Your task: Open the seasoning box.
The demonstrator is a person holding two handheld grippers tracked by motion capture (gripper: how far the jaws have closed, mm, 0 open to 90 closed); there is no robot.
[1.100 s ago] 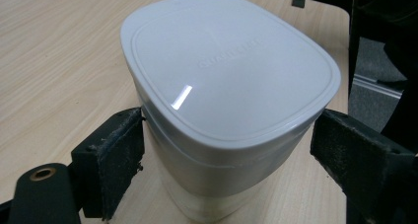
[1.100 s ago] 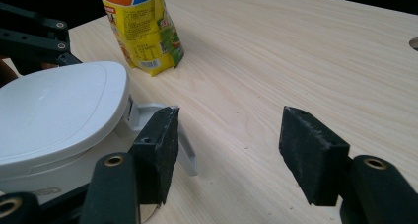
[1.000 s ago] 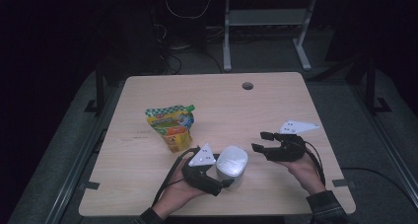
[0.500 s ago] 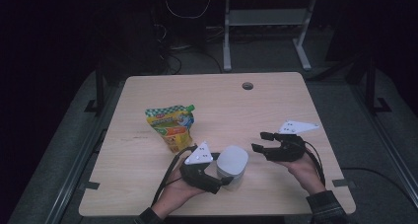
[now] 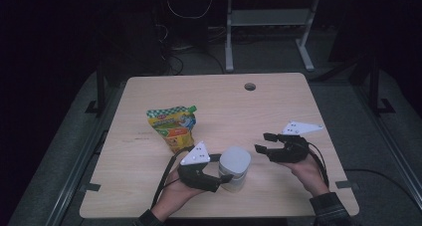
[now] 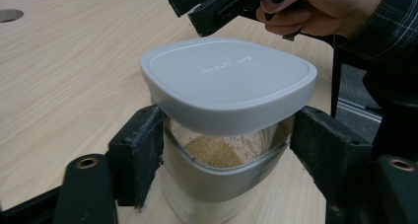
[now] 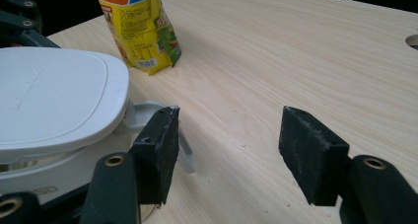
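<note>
Near the desk's (image 5: 149, 96) front edge, about midway along it: a clear jar (image 6: 222, 169) with rounded corners, capped by a pale grey lid (image 6: 227, 81) bearing faint raised lettering, a low heap of brown granules visible through the wall. Flanked by the left gripper (image 6: 224, 150), jaws just closing on either side of the glass below the lid, left pad at the wall, right pad seemingly a sliver off; firm contact impossible to tell. Just right of the jar, the right gripper (image 7: 226, 150), held low over bare wood, jaws parted, nothing between. Farther back, toward the left edge, a yellow spouted pouch (image 5: 173, 128) with green checked top, lying flat.
</note>
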